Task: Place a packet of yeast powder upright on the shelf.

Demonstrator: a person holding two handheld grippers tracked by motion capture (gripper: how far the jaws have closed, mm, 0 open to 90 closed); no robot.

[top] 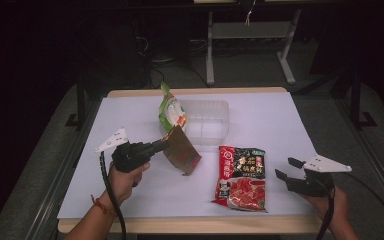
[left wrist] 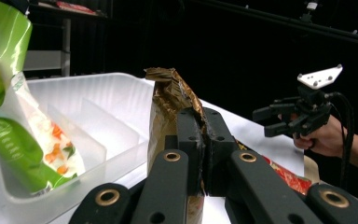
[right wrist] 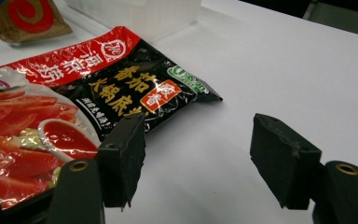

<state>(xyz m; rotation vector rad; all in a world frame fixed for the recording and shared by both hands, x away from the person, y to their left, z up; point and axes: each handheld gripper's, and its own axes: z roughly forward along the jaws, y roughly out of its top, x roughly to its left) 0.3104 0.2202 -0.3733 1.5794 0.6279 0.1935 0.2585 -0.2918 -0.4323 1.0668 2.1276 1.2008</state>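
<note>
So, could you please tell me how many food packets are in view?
3: a green packet in the clear tub, a brown packet clamped in the left gripper, and a red packet flat on the table.

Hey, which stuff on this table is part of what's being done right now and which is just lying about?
In the job:
- brown packet, clamped in the left claw
- clear plastic bin
- green packet, already in that bin

Lying about:
- red and black sauce packet, flat on the table
- right claw, open, holding nothing
</note>
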